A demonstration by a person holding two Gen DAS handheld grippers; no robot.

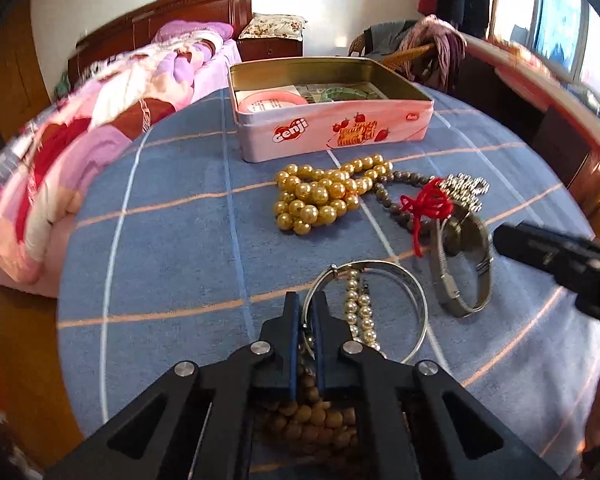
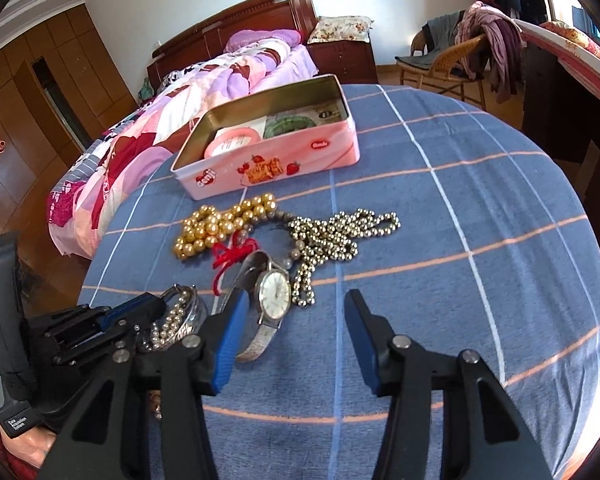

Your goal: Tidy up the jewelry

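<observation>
Left gripper [image 1: 306, 300] is clenched on the near-left rim of the silver bangle [image 1: 414, 296], which lies on the blue plaid cloth [image 1: 160, 240] with a small pearl strand [image 1: 358, 312] across its middle. A brown bead strand [image 1: 312, 420] sits under the gripper body, close to the camera. Right gripper [image 2: 296, 308] is released, jaws wide apart, hovering over the cloth with its left finger just beside the watch [image 2: 274, 294]; not touching it as far as I can tell. Beyond the watch: red string [image 2: 232, 256], gold pearl necklace [image 2: 220, 226] to the left, silver bead chain [image 2: 332, 240] to the right, grey bead strand [image 2: 276, 216] running between them. Pink biscuit tin [image 2: 268, 168] is open at the far side of the cloth, holding a pink round box [image 2: 230, 140] and a green bangle [image 2: 290, 125]. Bed [image 2: 204, 80] with quilt behind, far left.
</observation>
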